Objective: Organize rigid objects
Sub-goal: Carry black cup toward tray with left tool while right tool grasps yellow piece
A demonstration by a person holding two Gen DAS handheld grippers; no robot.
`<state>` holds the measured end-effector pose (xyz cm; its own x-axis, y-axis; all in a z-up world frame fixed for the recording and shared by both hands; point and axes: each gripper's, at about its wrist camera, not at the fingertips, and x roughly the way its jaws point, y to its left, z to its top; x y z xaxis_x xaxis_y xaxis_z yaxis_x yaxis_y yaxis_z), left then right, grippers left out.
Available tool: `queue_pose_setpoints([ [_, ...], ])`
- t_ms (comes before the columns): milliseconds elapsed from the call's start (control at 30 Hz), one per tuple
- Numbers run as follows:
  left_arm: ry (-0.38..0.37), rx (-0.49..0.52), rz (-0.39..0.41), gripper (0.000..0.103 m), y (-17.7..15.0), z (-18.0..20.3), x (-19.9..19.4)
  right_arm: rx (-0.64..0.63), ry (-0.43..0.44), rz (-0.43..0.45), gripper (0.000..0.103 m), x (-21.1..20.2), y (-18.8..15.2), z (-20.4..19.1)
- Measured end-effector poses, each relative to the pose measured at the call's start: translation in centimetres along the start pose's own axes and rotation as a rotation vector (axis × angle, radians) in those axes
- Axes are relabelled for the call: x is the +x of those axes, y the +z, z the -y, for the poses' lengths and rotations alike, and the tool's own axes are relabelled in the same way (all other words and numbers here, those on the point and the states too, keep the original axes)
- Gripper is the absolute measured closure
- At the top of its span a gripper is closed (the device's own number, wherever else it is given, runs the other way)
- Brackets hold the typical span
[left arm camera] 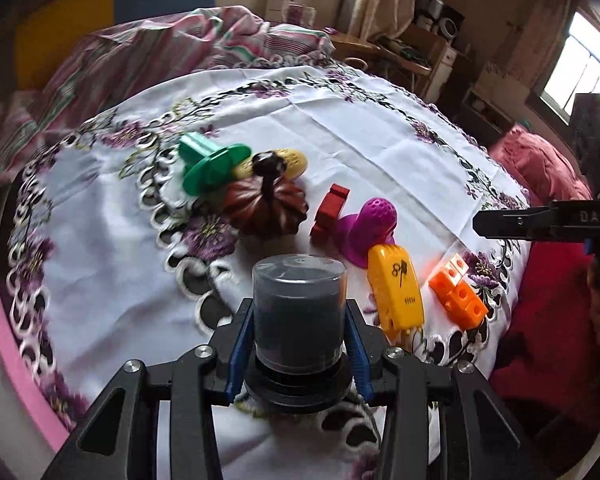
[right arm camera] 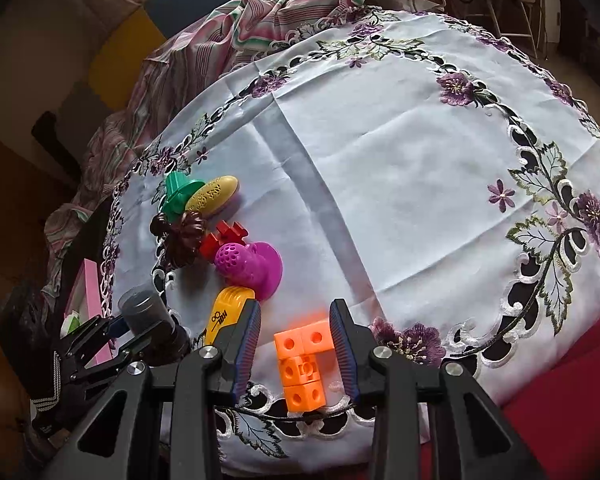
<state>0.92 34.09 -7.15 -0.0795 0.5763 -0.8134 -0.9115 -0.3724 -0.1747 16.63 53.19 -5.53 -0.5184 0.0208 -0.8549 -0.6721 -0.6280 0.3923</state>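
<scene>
The left claw (left arm camera: 300,344) grips a clear-lidded dark canister (left arm camera: 299,312) near its base, at the near edge of the bench (left arm camera: 380,140), beside a row of toys. The right claw (right arm camera: 296,344) hangs open around an orange block piece (right arm camera: 302,364), pads not touching. The canister's smooth wall could slip or tilt, since the pads sit low, and swinging it may knock the yellow toy (left arm camera: 396,292) just beside it. That toy carries a black print, too small to read; the right claw's finger reads "DAS" in the left view
</scene>
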Motion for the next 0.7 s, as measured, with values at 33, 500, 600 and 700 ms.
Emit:
queue_pose_setpoints([
  [33, 0.001, -0.015, 0.008, 0.060, -0.5, -0.2, -0.4, -0.013, -0.011, -0.004, 0.067, 0.1, 0.0, -0.2],
  [500, 0.031, -0.144, 0.100, 0.060, -5.0, -2.2, -5.8, -0.139, -0.045, -0.124, 0.067, 5.0, -0.7, -7.0],
  [600, 0.029, -0.172, 0.116, 0.060, -5.6, -2.5, -6.7, -0.157, -0.090, -0.151, 0.067, 6.7, -0.6, -7.6],
  [700, 0.025, -0.202, 0.137, 0.060, -6.2, -3.0, -7.8, -0.267, -0.147, -0.138, 0.076, 7.9, -1.7, -9.1],
])
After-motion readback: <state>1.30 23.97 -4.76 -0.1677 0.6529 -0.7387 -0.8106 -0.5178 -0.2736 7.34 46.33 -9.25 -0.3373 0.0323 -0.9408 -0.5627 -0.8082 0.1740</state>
